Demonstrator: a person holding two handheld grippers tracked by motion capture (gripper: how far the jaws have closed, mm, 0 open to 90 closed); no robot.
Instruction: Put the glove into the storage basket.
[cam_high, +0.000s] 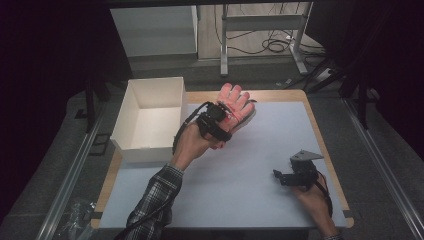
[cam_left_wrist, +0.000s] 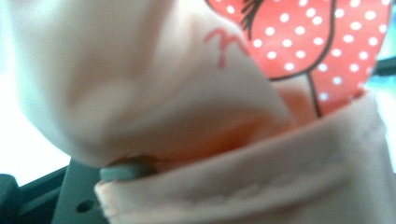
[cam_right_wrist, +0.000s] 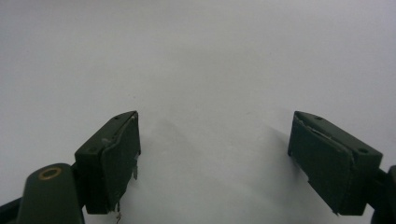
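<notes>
A pale pink glove (cam_high: 236, 101) with a red, white-dotted print hangs above the far middle of the table, fingers spread upward. My left gripper (cam_high: 226, 116) is shut on its lower part, just right of the white box. In the left gripper view the glove's fabric (cam_left_wrist: 187, 93) bulges close to the camera, its hemmed cuff sits across the bottom, and a grey pad (cam_left_wrist: 125, 171) peeks out under it. My right gripper (cam_high: 279, 176) rests low at the near right of the table. Its jaws stand wide open (cam_right_wrist: 215, 158) over the bare grey mat, with nothing between them.
An open white cardboard box (cam_high: 145, 150) stands at the table's far left. A pale grey mat (cam_high: 250, 165) covers most of the wooden tabletop. Beyond the table are metal desk legs (cam_high: 224, 50) and loose cables on the floor.
</notes>
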